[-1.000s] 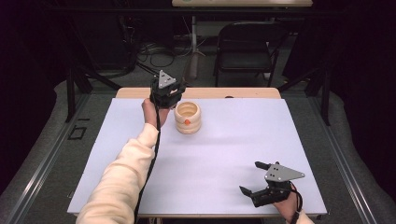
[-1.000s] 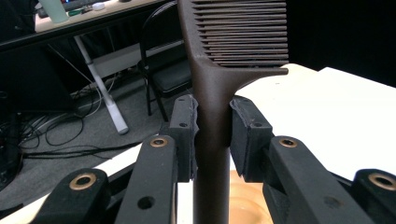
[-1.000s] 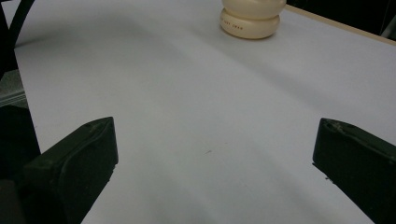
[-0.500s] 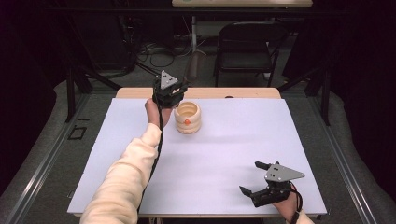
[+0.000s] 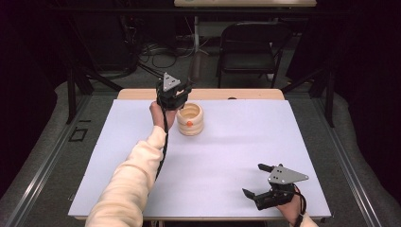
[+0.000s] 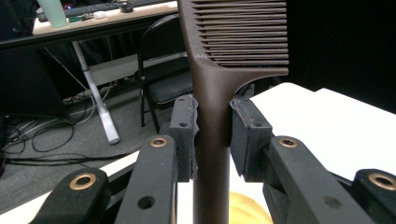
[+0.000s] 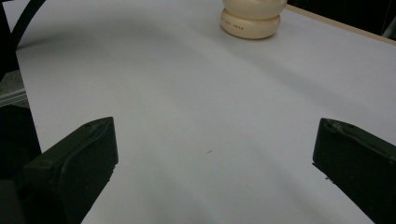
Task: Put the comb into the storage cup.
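The left gripper point(image 6: 212, 135) clamps its two black padded jaws on the handle of a dark brown comb point(image 6: 219, 93), which stands upright between them, its teeth running off to the right near the top. Below the handle, a bit of a cream ridged holder point(image 6: 245, 210) peeks out. To the right lies the white table point(image 6: 336, 126); behind stands a black folding chair point(image 6: 163, 70).

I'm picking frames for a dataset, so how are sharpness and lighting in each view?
High view: table evenly lit, dark surroundings, slightly soft. Left gripper view: the brown comb in the left gripper is fairly sharp, background softer. Right gripper view: the right gripper looks blurred, broad soft shadows cross the table, and the cream holder is cropped.
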The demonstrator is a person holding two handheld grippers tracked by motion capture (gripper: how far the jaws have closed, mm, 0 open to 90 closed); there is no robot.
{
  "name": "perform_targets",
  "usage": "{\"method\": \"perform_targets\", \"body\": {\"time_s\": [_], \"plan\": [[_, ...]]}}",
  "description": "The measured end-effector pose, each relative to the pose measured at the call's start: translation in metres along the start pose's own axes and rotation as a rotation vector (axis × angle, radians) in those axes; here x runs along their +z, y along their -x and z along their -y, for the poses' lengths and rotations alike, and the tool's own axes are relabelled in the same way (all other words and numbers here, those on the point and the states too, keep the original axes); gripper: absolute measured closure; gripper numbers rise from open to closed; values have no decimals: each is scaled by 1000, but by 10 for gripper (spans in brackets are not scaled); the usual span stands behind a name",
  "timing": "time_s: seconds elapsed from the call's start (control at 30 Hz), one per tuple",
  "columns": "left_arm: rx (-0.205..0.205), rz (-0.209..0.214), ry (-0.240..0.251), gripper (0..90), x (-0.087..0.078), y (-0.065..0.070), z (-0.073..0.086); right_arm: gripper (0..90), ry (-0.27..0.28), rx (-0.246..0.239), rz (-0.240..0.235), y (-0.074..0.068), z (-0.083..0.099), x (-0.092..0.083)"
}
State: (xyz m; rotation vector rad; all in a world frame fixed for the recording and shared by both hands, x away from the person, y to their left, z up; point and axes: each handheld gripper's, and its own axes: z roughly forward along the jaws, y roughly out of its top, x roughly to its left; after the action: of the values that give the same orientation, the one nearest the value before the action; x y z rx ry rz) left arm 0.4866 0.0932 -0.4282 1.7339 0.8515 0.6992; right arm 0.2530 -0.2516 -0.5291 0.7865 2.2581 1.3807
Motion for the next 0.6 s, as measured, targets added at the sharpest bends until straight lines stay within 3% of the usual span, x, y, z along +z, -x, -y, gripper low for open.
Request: {"method": "perform_targets", "body": {"time_s": [0.6], "plan": [[-42,27,19,722,11,1,9,0,0,3,-2,0,0,0]]}}
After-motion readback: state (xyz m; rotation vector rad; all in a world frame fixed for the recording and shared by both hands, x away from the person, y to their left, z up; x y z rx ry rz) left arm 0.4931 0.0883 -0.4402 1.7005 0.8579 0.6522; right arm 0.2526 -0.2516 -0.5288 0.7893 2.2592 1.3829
